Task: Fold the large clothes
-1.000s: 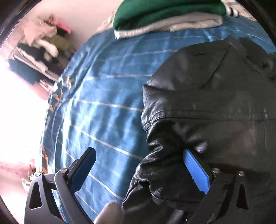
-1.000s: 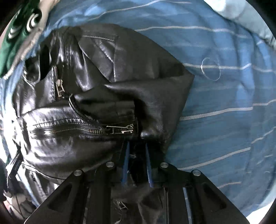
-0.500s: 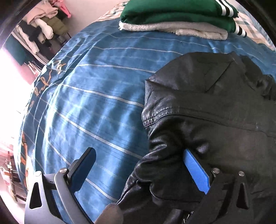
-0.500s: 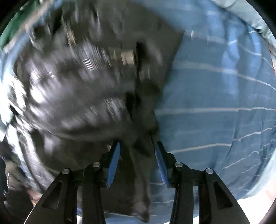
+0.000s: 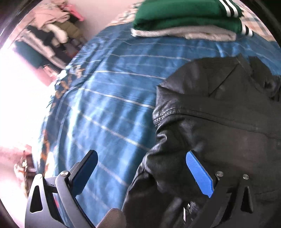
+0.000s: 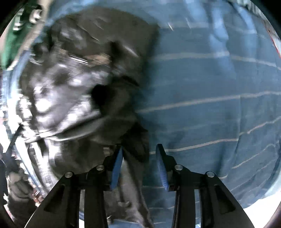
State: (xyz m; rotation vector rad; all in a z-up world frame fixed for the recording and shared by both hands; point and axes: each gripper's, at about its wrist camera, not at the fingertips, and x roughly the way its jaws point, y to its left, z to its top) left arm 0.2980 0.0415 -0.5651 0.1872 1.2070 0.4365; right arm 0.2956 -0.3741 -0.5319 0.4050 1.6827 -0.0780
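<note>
A black leather jacket (image 5: pixel 219 114) lies on the blue striped bedspread (image 5: pixel 114 105). My left gripper (image 5: pixel 141 153) is wide open and straddles the jacket's sleeve edge, its right finger against the leather and its left finger over bare bedspread. In the blurred right wrist view the jacket (image 6: pixel 79 79) fills the left half. My right gripper (image 6: pixel 140 146) hovers over its near right edge. Its jaws stand apart and are closing, with a loose fold of black fabric between them beside the left pad, not pinched.
Folded green (image 5: pixel 184 15) and grey (image 5: pixel 184 33) garments are stacked at the bed's far end. A heap of clothes (image 5: pixel 52 35) sits beyond the bed at the upper left. Blue bedspread (image 6: pixel 210 87) stretches to the right of the jacket.
My right gripper opened, let go of the jacket's edge and rose, and the jacket now looks smaller and blurred. The left gripper stayed open and shifted slightly.
</note>
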